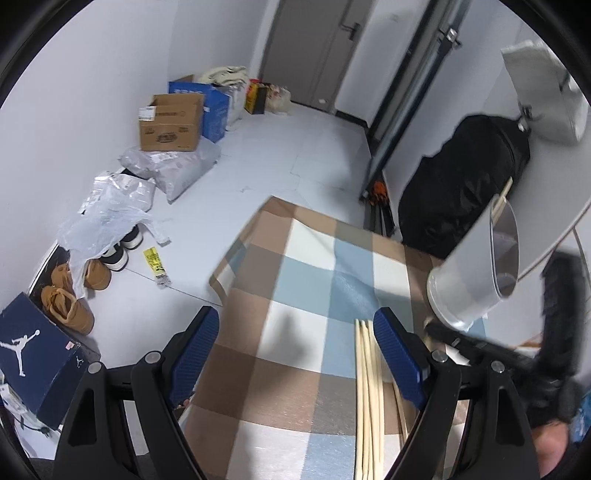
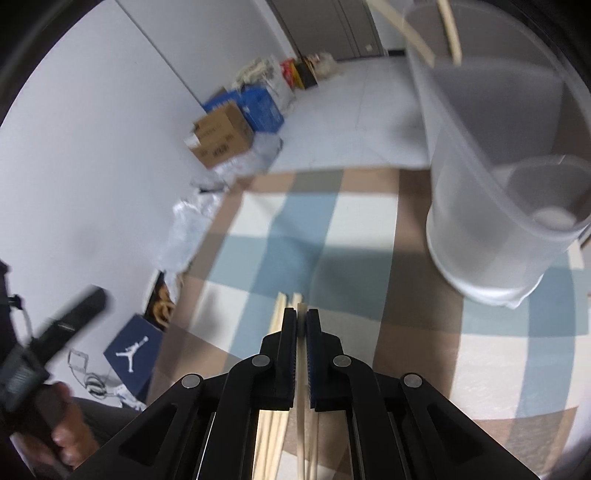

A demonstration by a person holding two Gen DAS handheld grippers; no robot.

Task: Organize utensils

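Two grippers are in my feeds, and they stand very differently. My right gripper [image 2: 302,319] has its jaws pressed together on a single pale chopstick [image 2: 301,314], which runs back between the blue pads and out toward me under the black linkage; the tip barely pokes past the fingertips. My left gripper [image 1: 295,332] hangs with its jaws wide and nothing between them, over the checked tablecloth [image 1: 295,266] of brown, blue and white squares. Several more loose chopsticks [image 1: 365,387] lie in a bundle on the cloth toward the near edge of the table, just beside the inner face of the left gripper's right-hand finger [image 1: 397,356]; in the right wrist view the same bundle [image 2: 277,314] sits just left of the clamped jaws. A translucent white plastic cup [image 2: 491,206] stands on the cloth toward the far right corner, and at least two sticks [image 2: 448,26] already lean inside it, their tops crossing its rim. From the left wrist view the cup [image 1: 472,273] is at the right side of the table, with the blurred black body of the other gripper just below it. Beyond the table's left edge, on the floor, I see a cardboard box [image 1: 171,122], a navy shoebox [image 1: 33,354] and tan boots [image 1: 66,306].
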